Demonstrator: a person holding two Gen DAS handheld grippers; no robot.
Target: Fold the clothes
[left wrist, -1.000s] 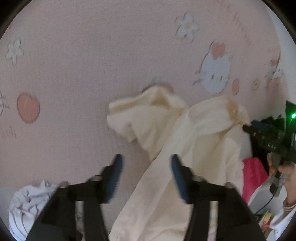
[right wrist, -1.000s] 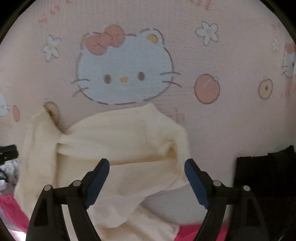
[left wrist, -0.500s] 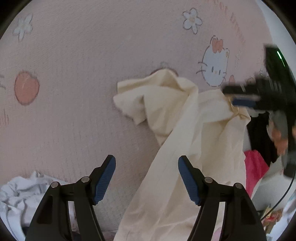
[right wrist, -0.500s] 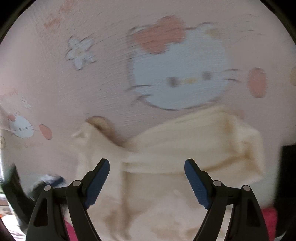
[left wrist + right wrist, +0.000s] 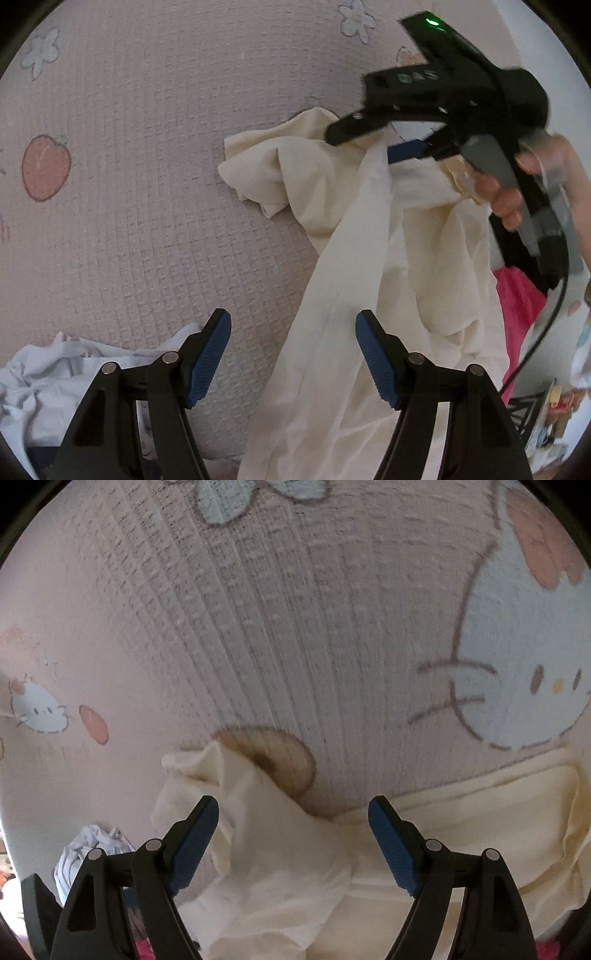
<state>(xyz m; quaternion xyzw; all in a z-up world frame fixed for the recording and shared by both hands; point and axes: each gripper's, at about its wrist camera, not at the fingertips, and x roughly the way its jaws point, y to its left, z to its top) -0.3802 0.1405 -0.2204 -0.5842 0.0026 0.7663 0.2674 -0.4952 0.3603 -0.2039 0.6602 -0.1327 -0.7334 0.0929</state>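
While the cream garment lies crumpled and unfolded on the pink cartoon-print bedcover, we hover our right gripper, jaws wide, over its bunched top edge, likely seeking a corner; our left gripper gapes wide, empty.

A pink cartoon-cat blanket spreads out, bright pink fabric at its edge.

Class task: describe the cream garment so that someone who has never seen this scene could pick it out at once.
Start at the pink cartoon-cat blanket covering the surface. Lying rumpled on it is the cream garment, a long pale piece stretching away between the open jaws of the left gripper. Unlike the crumpled white cloth and the bright pink fabric nearby, it is plain cream.
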